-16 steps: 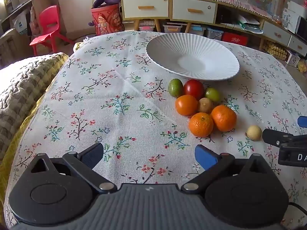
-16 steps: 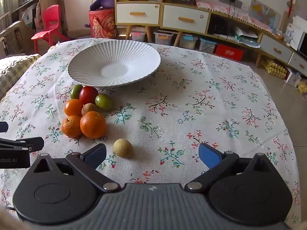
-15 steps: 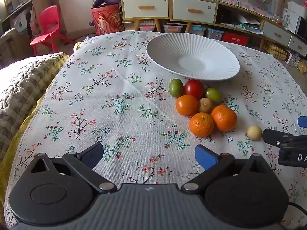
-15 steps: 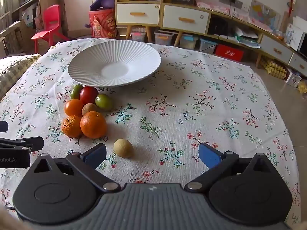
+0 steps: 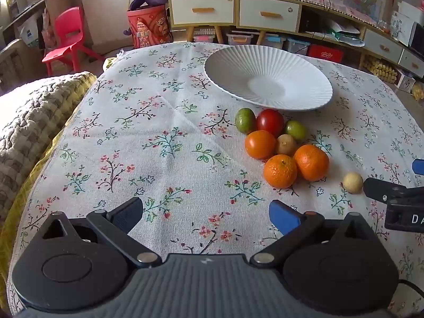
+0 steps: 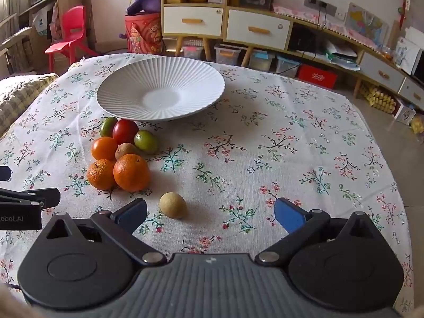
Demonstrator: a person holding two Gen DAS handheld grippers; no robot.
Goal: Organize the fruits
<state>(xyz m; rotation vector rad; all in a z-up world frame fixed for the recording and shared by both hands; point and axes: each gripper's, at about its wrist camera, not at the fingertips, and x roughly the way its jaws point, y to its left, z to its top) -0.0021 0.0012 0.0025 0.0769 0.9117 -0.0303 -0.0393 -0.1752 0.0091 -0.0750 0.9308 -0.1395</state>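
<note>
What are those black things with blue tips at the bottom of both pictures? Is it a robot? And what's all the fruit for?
No robot here: a person holds a grabbing tool in each hand, and each tool carries a camera looking out over its own jaws. One picture comes from the left gripper, the other from the right gripper. Both stand wide open and hold nothing. On the flowered tablecloth sits an empty white ribbed plate. Beside it lies a bunch of fruit: three oranges, like this one, a red tomato, two green fruits and a small brown one. A pale yellowish fruit lies alone, just in front of the right gripper. The fruit probably goes on the plate.
</note>
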